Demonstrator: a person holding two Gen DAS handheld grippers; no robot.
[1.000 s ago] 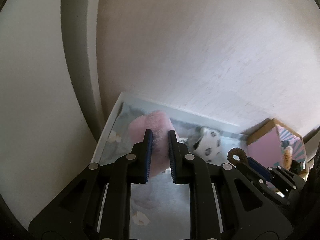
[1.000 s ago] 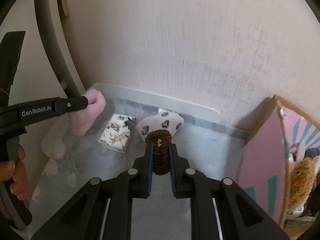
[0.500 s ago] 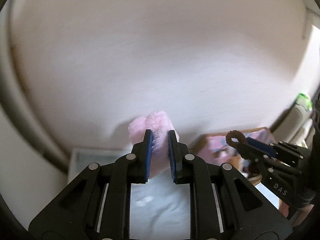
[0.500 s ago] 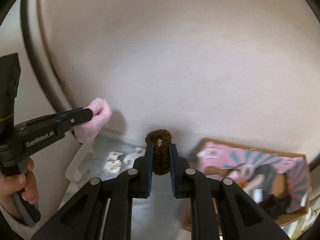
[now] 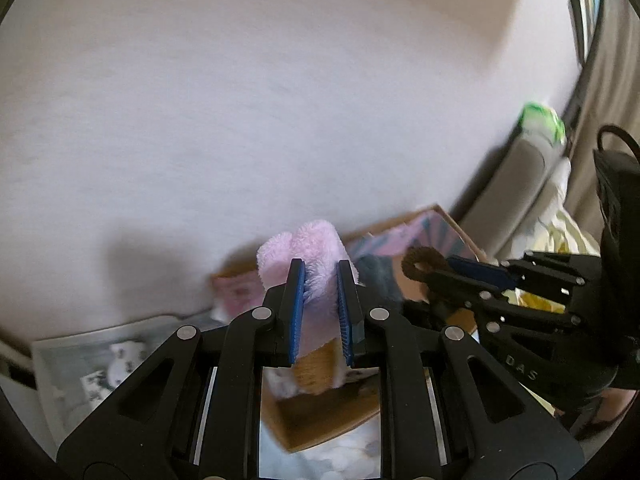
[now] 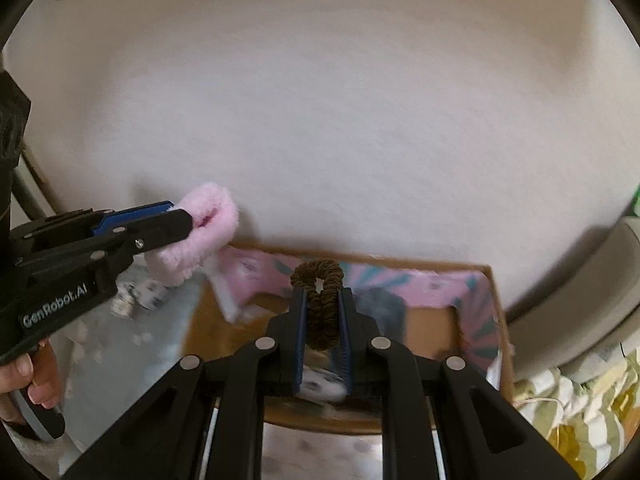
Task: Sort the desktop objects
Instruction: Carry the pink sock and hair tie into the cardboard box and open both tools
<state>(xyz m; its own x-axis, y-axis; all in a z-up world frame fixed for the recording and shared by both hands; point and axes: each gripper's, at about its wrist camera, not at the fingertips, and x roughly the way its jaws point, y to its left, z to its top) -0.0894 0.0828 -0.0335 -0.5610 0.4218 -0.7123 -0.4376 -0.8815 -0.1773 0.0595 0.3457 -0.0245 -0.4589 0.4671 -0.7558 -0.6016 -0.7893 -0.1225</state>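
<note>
The left gripper [image 5: 320, 276] has its jaws drawn narrow and pinched on a fluffy pink scrunchie [image 5: 310, 252], whose soft loop bulges out past the blue pads [image 5: 297, 304] toward twelve o'clock and hangs a little below them as well. In the right wrist view the same left gripper [image 6: 176, 220] reaches in from nine o'clock, the pink scrunchie [image 6: 200, 236] puffed out at its tip, with the person's hand [image 6: 28, 376] on the handle at about eight o'clock. The right gripper [image 6: 322, 296] is likewise closed to a narrow gap, clamping a brown hair tie [image 6: 318, 304] upright between its pads, the top of the loop standing clear above the fingertips. From the left wrist view the right gripper [image 5: 436, 268] comes in from three o'clock, the brown hair tie [image 5: 420, 266] showing as a small ring at its end, just beside the pink scrunchie but apart from it. Below and beyond both grippers sits an open cardboard box [image 6: 492, 300] with a pink and teal patterned lining, already holding some blurred items; both held pieces hover over it. At the eight o'clock side of the left wrist view a pale blue tabletop [image 5: 64, 360] carries a white spotted object [image 5: 120, 360], too blurred to identify. A plain pale wall [image 6: 320, 100] fills the upper part of both views.
</note>
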